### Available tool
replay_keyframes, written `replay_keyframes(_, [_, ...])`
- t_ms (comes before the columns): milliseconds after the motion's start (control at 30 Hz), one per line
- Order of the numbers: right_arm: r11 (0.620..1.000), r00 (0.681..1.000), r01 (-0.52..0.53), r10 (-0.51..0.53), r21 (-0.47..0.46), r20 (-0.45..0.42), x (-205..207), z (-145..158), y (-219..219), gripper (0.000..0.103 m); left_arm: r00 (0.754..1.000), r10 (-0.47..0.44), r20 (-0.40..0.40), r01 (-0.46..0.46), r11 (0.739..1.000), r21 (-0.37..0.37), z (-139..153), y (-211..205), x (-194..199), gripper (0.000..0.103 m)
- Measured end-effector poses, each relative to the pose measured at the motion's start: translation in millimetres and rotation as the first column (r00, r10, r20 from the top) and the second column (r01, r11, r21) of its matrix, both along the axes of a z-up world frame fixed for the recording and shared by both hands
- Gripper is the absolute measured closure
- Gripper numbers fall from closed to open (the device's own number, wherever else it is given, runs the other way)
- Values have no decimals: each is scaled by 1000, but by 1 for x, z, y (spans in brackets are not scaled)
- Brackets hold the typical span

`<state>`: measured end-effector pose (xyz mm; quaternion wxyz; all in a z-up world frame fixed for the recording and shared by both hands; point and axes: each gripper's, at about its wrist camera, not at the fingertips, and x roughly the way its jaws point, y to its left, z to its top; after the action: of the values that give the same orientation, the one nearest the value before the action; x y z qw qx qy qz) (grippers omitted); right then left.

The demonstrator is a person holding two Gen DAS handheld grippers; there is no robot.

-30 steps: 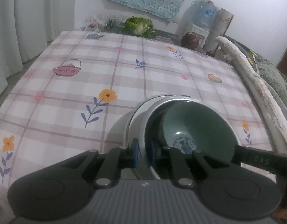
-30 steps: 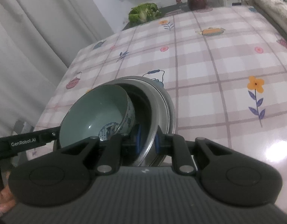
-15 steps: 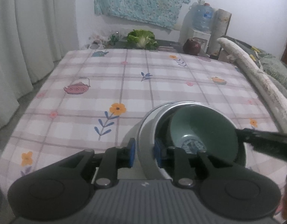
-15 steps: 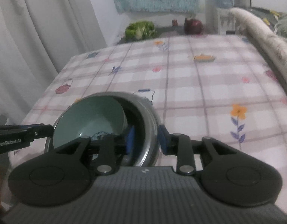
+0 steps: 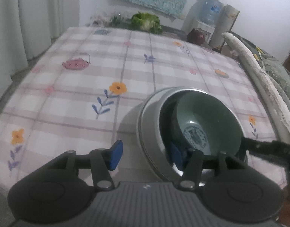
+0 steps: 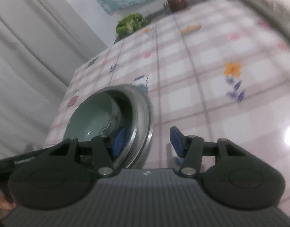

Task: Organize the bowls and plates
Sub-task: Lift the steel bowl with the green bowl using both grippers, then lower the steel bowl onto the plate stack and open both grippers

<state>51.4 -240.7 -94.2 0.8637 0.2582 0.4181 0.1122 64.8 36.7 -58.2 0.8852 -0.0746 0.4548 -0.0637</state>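
Both sets of tongs have let go since a second ago: then each was pinched on the rim of the steel bowl, and now the left tongs and the right tongs are opening, each with one blue pad inside the rim and one outside, neither pad pressing the metal. My right hand has also rolled and shifted, so its view sits tilted and blurred.

I read that as the release. The steel bowl rests on the surface close to the near edge, toward its right side as the left camera sees it, and the green bowl lies nested inside it, leaning rather than sitting flat. So this stacking step looks done, and I judge both tongs can lift clear without catching the rim.

Farther off, the surface's middle shows only its patterned cloth. Past the far edge lie a leafy green vegetable and a dark brown pot.
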Motion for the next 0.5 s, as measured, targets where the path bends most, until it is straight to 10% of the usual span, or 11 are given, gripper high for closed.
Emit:
replay_keyframes(167, [997,998,3,1,83,-57,10,-22,8,57,999,11,-34,-15,995,-95,-13,5,8,62])
replay_keyframes(500, [1000,1000,-3,4,28,-23,24,-13,12,71,1000,-5,-26,4,999,-47,-9,-14,24,62])
